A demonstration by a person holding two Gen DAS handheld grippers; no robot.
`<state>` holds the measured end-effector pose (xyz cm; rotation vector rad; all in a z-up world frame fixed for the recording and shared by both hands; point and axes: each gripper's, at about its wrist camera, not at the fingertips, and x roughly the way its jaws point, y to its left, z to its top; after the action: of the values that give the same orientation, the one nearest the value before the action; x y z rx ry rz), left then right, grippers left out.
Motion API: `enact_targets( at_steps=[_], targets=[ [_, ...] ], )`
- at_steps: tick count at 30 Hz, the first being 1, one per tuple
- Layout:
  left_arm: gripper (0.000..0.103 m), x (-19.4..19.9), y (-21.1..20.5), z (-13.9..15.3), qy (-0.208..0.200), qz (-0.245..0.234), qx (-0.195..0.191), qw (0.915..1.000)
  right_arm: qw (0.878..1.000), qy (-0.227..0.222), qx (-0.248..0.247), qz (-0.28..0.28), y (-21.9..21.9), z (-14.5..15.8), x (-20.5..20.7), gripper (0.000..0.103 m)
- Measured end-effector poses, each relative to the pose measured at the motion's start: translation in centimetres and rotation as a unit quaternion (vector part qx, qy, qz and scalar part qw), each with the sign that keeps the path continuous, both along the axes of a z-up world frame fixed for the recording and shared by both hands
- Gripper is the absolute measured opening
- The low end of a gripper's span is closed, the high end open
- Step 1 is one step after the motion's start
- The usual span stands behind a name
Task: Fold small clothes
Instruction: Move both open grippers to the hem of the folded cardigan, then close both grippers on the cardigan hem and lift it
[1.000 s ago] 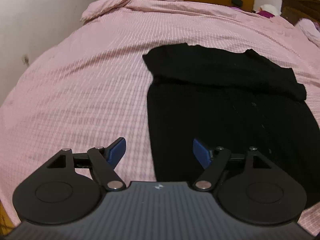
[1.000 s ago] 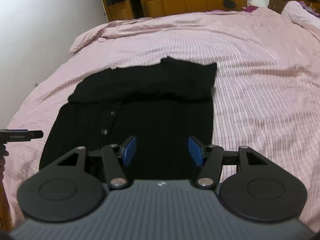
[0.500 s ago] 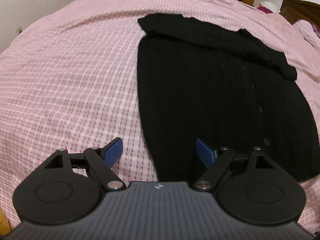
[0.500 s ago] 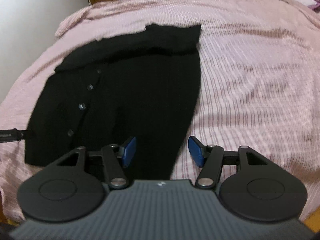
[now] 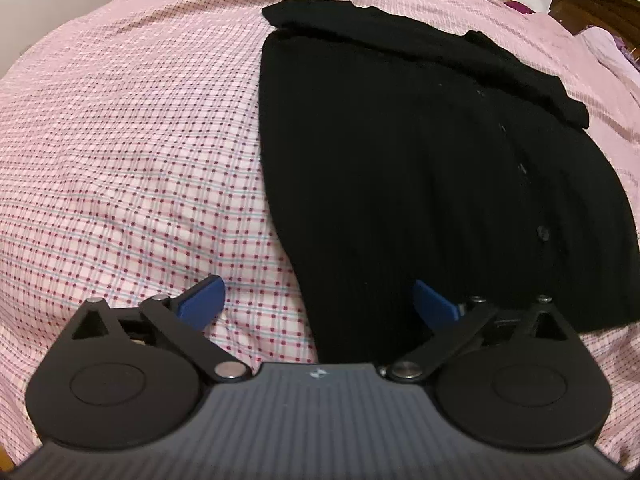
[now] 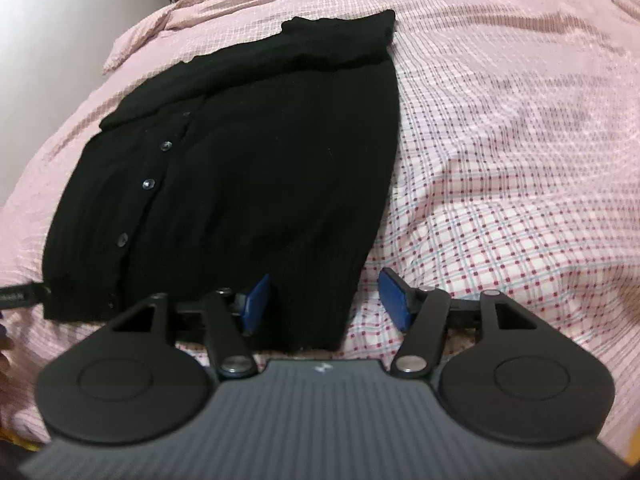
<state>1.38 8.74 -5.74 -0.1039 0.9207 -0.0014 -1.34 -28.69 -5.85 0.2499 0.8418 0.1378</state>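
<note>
Buttons [image 6: 148,184] show clearly from the right gripper [image 6: 326,300]; left gripper [image 5: 316,300] just spread its jaws wide. Both hang released (nothing pinched) over black cardigan [image 5: 400,168] on bed [image 5: 120,140].

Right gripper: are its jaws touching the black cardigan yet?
Cannot tell. In the right wrist view the right gripper straddles the black cardigan's near corner, jaws open; contact unclear.

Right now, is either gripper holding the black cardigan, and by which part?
Nothing is held. The left gripper has just been opening and straddles the black cardigan's near hem corner. The right gripper stands open around the other hem corner.
</note>
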Motion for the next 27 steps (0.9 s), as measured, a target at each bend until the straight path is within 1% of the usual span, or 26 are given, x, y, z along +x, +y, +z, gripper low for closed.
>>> enact_targets(
  at_steps=[5, 6, 7, 9, 11, 12, 14, 17, 20, 23, 27],
  targets=[
    [0.102, 0.1, 0.0, -0.2, 0.000, 0.000, -0.002, 1.0000, 1.000, -0.004, 0.011, 0.007, -0.1, -0.3, -0.2, 0.067],
    [0.102, 0.1, 0.0, -0.1, -0.001, 0.002, -0.004, 1.0000, 1.000, -0.004, 0.014, 0.008, -0.1, -0.3, -0.2, 0.069],
    [0.100, 0.0, 0.1, 0.0, -0.004, 0.006, -0.005, 1.0000, 1.000, -0.005, 0.020, 0.010, 0.0, -0.3, -0.3, 0.070],
    [0.092, -0.8, -0.3, 0.2, -0.014, 0.004, -0.013, 0.9998, 0.999, -0.005, 0.043, 0.015, 0.1, -0.2, -0.5, 0.070],
    [0.082, -1.4, -0.6, 0.5, -0.021, 0.000, -0.012, 0.9997, 0.997, -0.004, 0.074, 0.029, 0.2, -0.2, -0.6, 0.070],
    [0.080, -1.6, -0.6, 0.7, -0.023, -0.003, -0.012, 0.9997, 0.995, -0.002, 0.089, 0.035, 0.3, -0.4, -0.6, 0.070],
    [0.070, -2.1, -0.5, 0.9, -0.026, -0.004, -0.020, 0.9994, 0.995, -0.001, 0.092, 0.033, 0.5, -0.8, -0.6, 0.070],
    [0.064, -2.5, -0.2, 1.1, -0.028, -0.005, -0.038, 0.9989, 0.996, -0.006, 0.084, 0.035, 0.9, -1.0, -0.7, 0.070],
    [0.063, -2.9, -0.3, 1.3, -0.028, -0.010, -0.046, 0.9985, 0.996, -0.007, 0.086, 0.036, 0.8, -1.0, -0.7, 0.070],
    [0.062, -3.6, -0.4, 1.6, -0.029, -0.023, -0.069, 0.9969, 0.995, -0.010, 0.088, 0.036, 0.7, -1.0, -0.7, 0.069],
    [0.062, -3.8, -0.5, 1.2, -0.026, -0.017, -0.070, 0.9971, 0.995, -0.011, 0.088, 0.036, 0.6, -1.1, -0.7, 0.069]
  ],
)
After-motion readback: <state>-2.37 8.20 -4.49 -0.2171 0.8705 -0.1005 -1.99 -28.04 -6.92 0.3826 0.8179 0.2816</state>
